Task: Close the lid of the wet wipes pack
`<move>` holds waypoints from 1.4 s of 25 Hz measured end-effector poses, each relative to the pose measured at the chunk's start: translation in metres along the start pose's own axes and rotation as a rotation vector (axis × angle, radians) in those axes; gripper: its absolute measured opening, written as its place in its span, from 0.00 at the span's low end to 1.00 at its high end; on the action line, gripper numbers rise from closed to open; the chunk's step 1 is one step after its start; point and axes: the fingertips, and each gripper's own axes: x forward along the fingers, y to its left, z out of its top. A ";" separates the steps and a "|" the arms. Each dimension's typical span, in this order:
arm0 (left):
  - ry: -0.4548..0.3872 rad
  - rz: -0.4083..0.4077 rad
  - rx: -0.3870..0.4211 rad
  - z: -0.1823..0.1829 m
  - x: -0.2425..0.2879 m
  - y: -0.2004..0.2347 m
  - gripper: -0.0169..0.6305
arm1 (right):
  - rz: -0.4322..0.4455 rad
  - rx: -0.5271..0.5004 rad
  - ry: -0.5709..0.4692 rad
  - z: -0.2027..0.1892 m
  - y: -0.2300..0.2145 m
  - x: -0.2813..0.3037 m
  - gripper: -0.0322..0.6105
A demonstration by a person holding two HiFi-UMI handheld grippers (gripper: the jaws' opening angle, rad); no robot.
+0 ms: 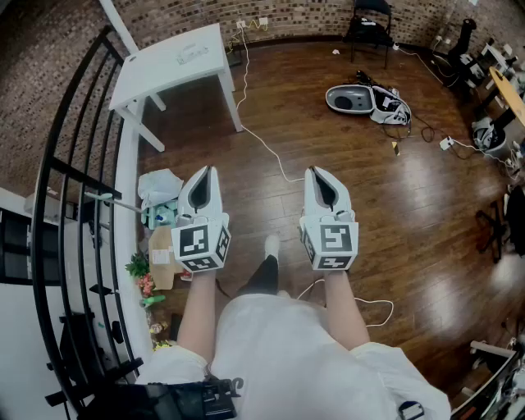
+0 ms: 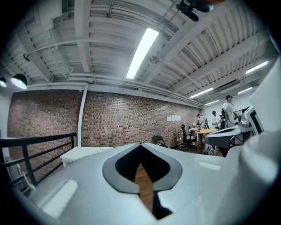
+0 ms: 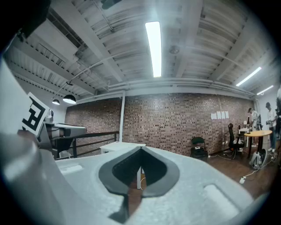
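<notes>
My left gripper (image 1: 205, 171) and right gripper (image 1: 317, 171) are held side by side at waist height over the wooden floor, both pointing forward. Each has its jaws shut tip to tip with nothing between them, as the left gripper (image 2: 140, 145) and right gripper (image 3: 141, 148) also show in their own views. A white table (image 1: 176, 70) stands ahead to the left, well beyond both grippers. A small pale flat object (image 1: 190, 56) lies on it, too small to identify. No wet wipes pack is clearly visible.
A black railing (image 1: 78, 205) runs along the left, with bags and clutter (image 1: 160, 205) at its foot. A white cable (image 1: 262, 143) crosses the floor. A helmet-like object (image 1: 353, 98) and a black chair (image 1: 369, 25) lie ahead. People (image 2: 228, 112) stand by desks far right.
</notes>
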 end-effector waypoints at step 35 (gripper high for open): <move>0.013 0.181 0.019 0.033 0.468 0.098 0.05 | 0.434 0.017 -0.033 0.064 -0.126 0.530 0.03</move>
